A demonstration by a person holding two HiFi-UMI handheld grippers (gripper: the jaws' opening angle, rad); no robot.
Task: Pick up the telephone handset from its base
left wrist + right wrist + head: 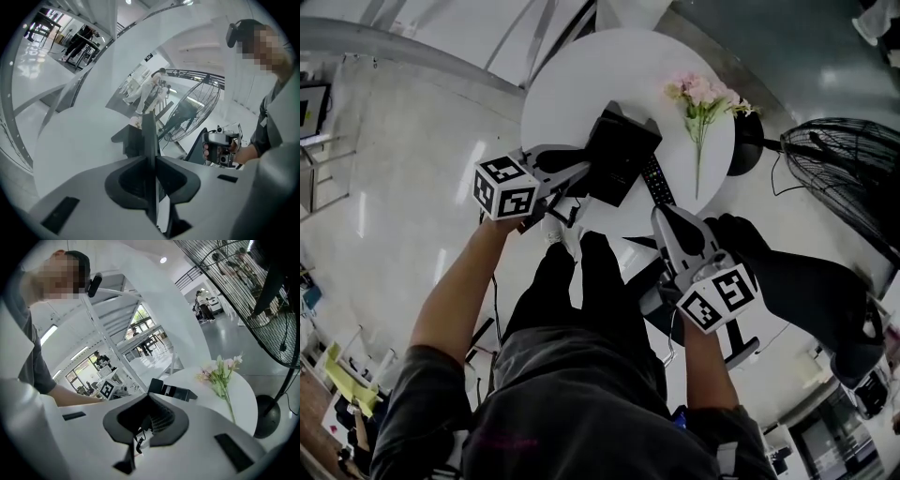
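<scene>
A black telephone base (623, 150) sits near the front of a round white table (572, 84). My left gripper (579, 178) reaches in at the base's left edge. In the left gripper view its jaws (150, 159) are shut on a thin black upright slab, the handset (149, 133) seen edge on, with the base (123, 140) just behind it. My right gripper (660, 214) hovers at the table's near right edge, off the phone. Its jaws (150, 398) meet at the tips with nothing between them. The base (157, 386) lies ahead of it.
A long black keyed bar (656, 183) lies right of the base. Pink flowers (703, 103) lie across the table's right side. A black floor fan (844, 178) stands to the right, and a dark padded seat (806, 291) sits close behind my right hand.
</scene>
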